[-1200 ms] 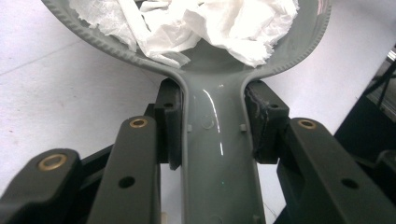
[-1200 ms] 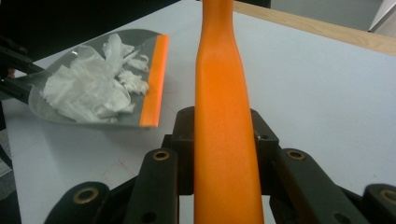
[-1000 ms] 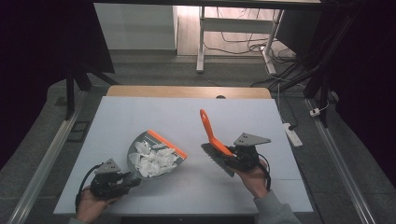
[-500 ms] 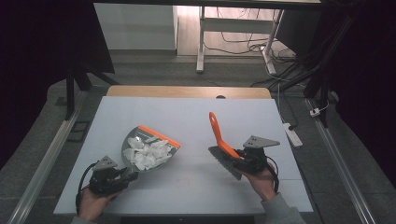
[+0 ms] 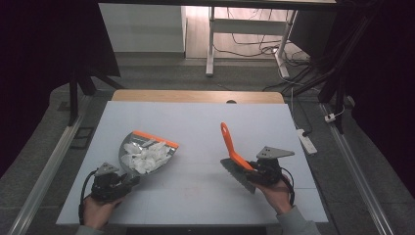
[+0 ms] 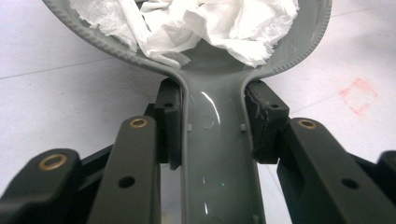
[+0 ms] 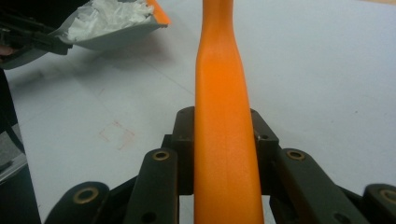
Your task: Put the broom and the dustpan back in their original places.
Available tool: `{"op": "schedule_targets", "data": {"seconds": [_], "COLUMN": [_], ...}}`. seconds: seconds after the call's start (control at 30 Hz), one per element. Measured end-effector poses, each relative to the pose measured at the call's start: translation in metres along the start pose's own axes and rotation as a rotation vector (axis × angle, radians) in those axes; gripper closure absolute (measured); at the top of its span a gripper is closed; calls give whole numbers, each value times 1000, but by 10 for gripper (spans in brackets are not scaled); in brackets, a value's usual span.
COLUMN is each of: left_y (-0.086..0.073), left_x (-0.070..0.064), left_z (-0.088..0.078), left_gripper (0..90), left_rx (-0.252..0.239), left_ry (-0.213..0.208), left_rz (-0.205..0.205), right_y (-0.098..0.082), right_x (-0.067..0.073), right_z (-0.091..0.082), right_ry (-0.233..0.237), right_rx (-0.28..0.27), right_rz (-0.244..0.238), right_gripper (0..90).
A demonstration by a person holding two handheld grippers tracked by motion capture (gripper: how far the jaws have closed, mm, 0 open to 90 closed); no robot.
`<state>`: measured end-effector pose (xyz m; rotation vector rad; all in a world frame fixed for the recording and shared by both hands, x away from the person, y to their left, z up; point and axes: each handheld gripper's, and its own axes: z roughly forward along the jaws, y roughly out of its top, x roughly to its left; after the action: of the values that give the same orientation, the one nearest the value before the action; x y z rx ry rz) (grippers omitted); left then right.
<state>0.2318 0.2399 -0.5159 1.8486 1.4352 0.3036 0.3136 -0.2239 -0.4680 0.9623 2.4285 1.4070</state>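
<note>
While clamped on its grey handle, left gripper [image 5: 128, 180] holds dustpan [image 5: 147, 152] of crumpled paper [image 5: 146, 156] near table's [image 5: 195, 117] front-left corner; right gripper [image 5: 250, 171], closed on orange brush [image 5: 230, 147], sits front-right.

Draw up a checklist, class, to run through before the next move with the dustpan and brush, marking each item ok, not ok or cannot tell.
1. Left tool clamped on the dustpan handle: ok.
2. Right tool clamped on the brush handle: ok.
3. Crumpled paper inside the pan: ok.
4. Stray paper left on the table: ok, none seen.
5. Brush and dustpan apart: ok.
6. Where to empty the pan: cannot tell.
</note>
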Motion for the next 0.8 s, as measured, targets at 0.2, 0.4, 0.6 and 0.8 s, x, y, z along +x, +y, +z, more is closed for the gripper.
{"op": "schedule_targets", "data": {"seconds": [0.2, 0.4, 0.6, 0.8], "left_y": [-1, -1, -2, -1], "left_x": [4, 6, 5, 3], "left_z": [6, 12, 17, 21], "left_gripper": [616, 615, 615, 615], "left_rx": [-4, -4, -5, 5], "left_ry": [42, 62, 98, 111], "left_rz": [-40, -97, -152, -177], "right_y": [-4, -8, -11, -17], "right_x": [2, 3, 4, -3], "right_z": [2, 2, 4, 9], "right_ry": [8, 13, 25, 6], "right_rx": [22, 41, 61, 91], "right_rz": [3, 6, 11, 46], "right_gripper": [703, 703, 703, 703]}}
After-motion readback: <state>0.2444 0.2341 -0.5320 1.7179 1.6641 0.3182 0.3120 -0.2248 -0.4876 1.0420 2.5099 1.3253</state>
